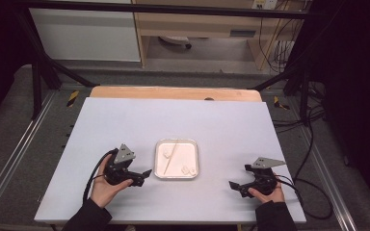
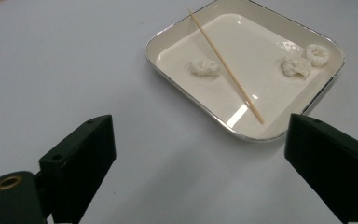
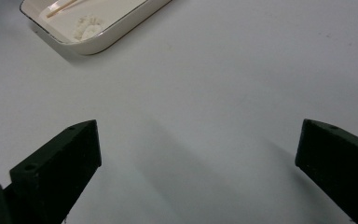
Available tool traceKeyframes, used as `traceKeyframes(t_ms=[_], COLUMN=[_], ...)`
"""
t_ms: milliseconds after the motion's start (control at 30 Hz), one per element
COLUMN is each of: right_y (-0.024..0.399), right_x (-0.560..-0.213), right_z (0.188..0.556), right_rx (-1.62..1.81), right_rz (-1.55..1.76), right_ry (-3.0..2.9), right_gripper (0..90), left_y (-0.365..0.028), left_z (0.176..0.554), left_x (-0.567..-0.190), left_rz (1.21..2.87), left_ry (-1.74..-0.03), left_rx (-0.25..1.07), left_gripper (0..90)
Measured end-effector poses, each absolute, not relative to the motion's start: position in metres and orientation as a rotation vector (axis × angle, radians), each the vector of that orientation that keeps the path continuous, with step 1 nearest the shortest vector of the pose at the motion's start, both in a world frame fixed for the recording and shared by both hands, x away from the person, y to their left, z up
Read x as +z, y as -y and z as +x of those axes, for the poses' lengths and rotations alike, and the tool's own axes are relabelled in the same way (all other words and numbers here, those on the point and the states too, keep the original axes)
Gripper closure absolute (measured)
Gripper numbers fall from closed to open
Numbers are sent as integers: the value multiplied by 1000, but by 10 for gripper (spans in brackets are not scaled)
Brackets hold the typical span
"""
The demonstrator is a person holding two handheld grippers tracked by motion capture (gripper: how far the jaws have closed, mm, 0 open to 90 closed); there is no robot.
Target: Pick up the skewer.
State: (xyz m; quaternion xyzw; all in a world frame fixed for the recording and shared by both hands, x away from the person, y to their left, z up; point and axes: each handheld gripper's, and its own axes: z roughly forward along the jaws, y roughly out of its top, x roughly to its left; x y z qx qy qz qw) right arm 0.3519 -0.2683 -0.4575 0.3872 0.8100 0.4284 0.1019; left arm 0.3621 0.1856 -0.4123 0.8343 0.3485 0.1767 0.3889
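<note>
A shallow cream tray (image 1: 194,144) with rounded corners and a thin metallic rim sits near the middle of the pale tabletop (image 1: 125,120), between the two grippers. A thin wooden skewer (image 2: 225,65) lies slantwise across it, one end propped on the rim. Three small white lumps rest inside: one lump (image 2: 203,66) just beside the skewer, and a pair (image 2: 305,59) touching each other in a corner on the skewer's other side. What they are made of is hard to tell.

The left gripper (image 1: 144,174) rests just beside the tray, its fingers (image 2: 79,156) spread wide and empty. The right gripper (image 1: 234,186) sits well apart from the tray, fingers (image 3: 58,165) likewise wide with nothing between them. From the right gripper view the tray is cut off at the top edge.
</note>
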Motion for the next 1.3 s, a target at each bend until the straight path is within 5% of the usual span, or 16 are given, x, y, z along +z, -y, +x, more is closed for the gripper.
traceKeyframes(t_ms=[767,1300], right_y=[268,268], right_x=[-458,-458], right_z=[352,353], right_rx=[1260,1268], right_rz=[1136,1135], right_ry=[-2401,-2402], right_gripper=[8,9], left_y=[-129,-104], left_z=[383,392], left_x=[-411,-427], left_rz=[2156,2181], left_ry=[-902,-984], left_rx=[445,434], left_gripper=[160,357])
